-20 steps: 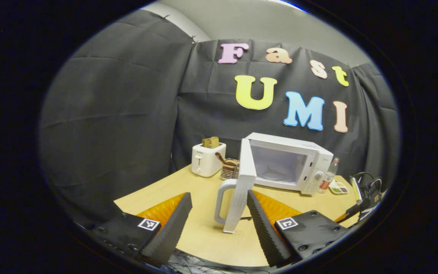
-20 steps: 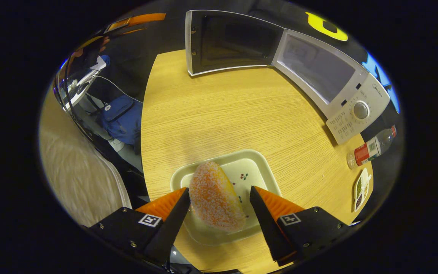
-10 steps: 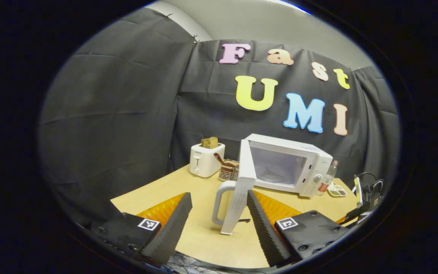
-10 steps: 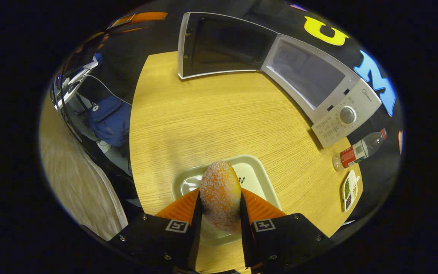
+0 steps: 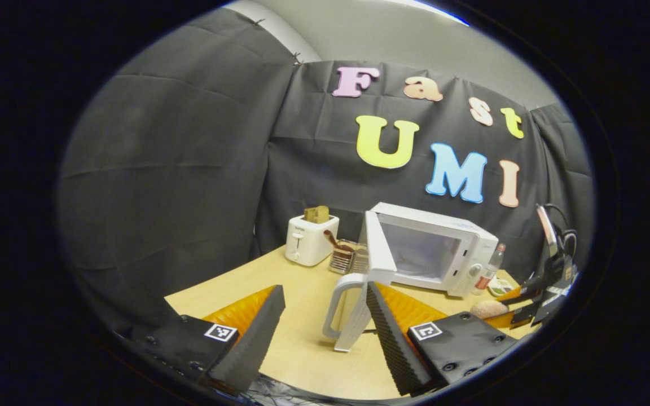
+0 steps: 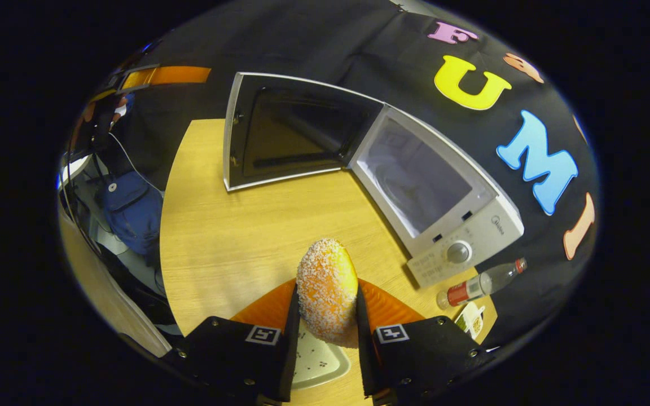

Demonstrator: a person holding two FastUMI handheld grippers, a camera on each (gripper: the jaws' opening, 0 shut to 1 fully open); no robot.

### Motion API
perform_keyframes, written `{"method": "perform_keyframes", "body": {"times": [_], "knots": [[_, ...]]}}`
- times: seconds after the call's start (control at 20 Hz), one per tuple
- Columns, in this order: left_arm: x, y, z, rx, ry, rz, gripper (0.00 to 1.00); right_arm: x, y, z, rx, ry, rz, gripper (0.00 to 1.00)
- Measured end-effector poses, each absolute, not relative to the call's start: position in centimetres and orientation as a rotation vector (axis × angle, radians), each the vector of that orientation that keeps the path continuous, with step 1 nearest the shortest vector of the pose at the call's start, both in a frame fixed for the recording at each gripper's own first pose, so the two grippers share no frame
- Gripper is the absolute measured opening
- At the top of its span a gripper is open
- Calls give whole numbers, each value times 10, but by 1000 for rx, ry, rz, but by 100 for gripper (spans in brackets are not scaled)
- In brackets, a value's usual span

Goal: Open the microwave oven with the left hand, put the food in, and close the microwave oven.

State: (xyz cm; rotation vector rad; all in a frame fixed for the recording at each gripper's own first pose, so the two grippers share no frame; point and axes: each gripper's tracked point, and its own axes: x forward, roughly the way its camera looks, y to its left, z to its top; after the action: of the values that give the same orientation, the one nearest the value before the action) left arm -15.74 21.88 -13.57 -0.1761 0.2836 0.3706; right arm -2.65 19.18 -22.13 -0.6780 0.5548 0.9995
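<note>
The right gripper (image 6: 325, 316) is clenched on the orange, sugar-crusted oval bun (image 6: 326, 293), both fingers pressing its flanks, lifted above the pale square tray (image 6: 316, 361). The white microwave oven (image 6: 443, 208) lies at about 1 o'clock from the jaws—its open cavity faces them, and the bun's long axis points roughly toward 12. The left gripper (image 5: 322, 321) stands released, the white door handle (image 5: 339, 307) between its 2 fingers. Its view alone shows the white toaster (image 5: 309, 239)—the right view shows the door's dark inner pane (image 6: 291, 132).
</note>
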Motion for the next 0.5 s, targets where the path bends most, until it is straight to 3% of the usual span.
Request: {"method": "perform_keyframes", "body": {"times": [0.5], "knots": [[-187,272,-135,-175,267,450,93,61,259,-201,-761,362,868,47]]}}
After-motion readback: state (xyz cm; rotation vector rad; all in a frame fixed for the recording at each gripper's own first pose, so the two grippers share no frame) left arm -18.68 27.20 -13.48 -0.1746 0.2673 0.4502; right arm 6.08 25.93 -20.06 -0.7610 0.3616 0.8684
